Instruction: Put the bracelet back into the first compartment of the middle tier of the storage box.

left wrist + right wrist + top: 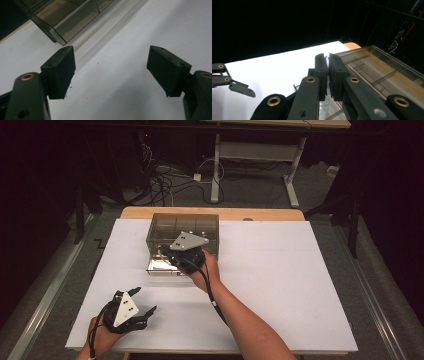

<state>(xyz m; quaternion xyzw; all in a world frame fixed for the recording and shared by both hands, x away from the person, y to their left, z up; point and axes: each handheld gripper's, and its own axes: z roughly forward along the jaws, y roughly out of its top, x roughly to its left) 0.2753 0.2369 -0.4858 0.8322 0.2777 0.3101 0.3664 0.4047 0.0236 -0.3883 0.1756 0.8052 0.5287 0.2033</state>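
- The right tool (172, 254), held in the person's right hand (207, 270), has its jaws pressed together, with only a thin slit between the pads. Whether they pinch anything in that slit cannot be told.
- In the right gripper view, the right tool's tip sits against the near front edge of a smoky clear plastic box (382, 75).
- The left tool (144, 300) rests low near the front left of the white tabletop (280, 285), its jaws spread wide and holding nothing.
- Count: two tools, one box, and one drawer (162, 266) pulled out at the box's front.
- The box (182, 232) stands at the far middle of the tabletop, dividers visible inside. The right tool is at its front, over the drawer; the left tool lies well apart, nearer the person.
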